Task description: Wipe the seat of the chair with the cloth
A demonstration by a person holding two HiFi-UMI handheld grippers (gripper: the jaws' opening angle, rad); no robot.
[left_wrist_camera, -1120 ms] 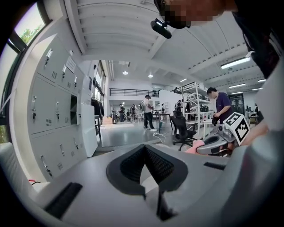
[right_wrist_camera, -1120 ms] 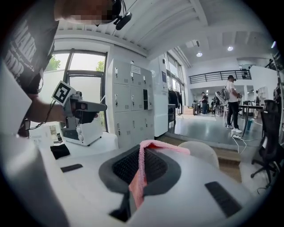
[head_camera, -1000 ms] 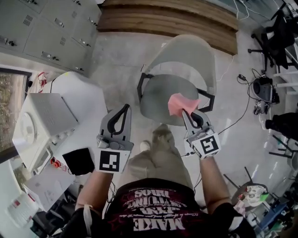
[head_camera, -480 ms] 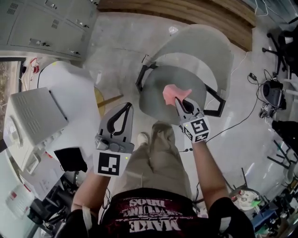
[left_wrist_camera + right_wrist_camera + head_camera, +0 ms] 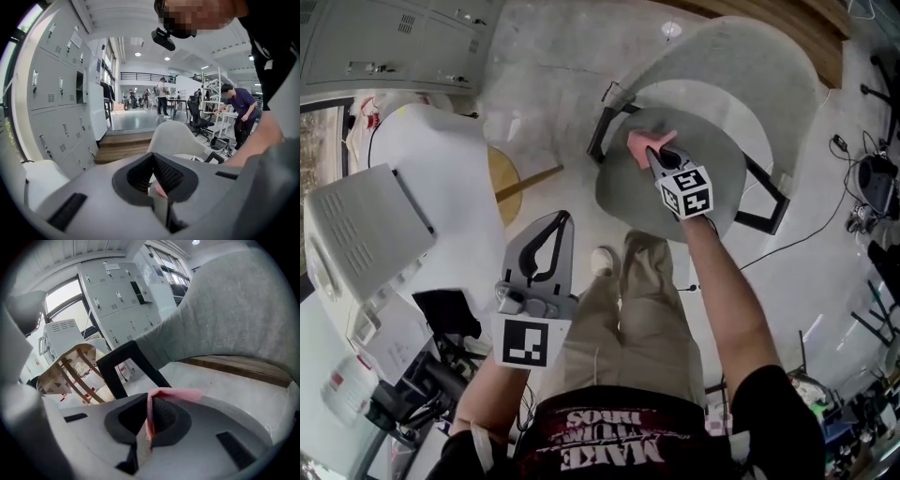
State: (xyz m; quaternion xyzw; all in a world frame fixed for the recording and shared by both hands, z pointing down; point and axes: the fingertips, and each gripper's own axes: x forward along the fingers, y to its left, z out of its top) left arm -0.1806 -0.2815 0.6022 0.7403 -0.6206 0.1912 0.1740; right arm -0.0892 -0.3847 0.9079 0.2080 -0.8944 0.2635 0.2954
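Pinching the cloth (image 5: 637,143) between closed jaws, the right gripper (image 5: 654,155) reaches out on a stretched arm to the far left part of the seat (image 5: 722,183), close to the black armrest (image 5: 598,141) of the chair (image 5: 741,56). In the right gripper view a fold of cloth (image 5: 176,393) stands up between the jaws and flops over their tips. That suits wiping: a firm bite on one edge leaves loose fabric to drag over the surface. The cloth appears to lie on the seat, though contact cannot be confirmed from above. Starting at a rim, by judgement, lets the strokes run back across the rest of the seat, most of which lies bare toward the person.

The left gripper (image 5: 562,217) hangs low beside the person's left leg, well apart from the chair. Its jaws meet at the tips with nothing between them, so it looks parked out of the way and takes no part in the work.

No container is in use. The lockers (image 5: 394,37) along the wall have their doors closed, so what is in them cannot be seen.
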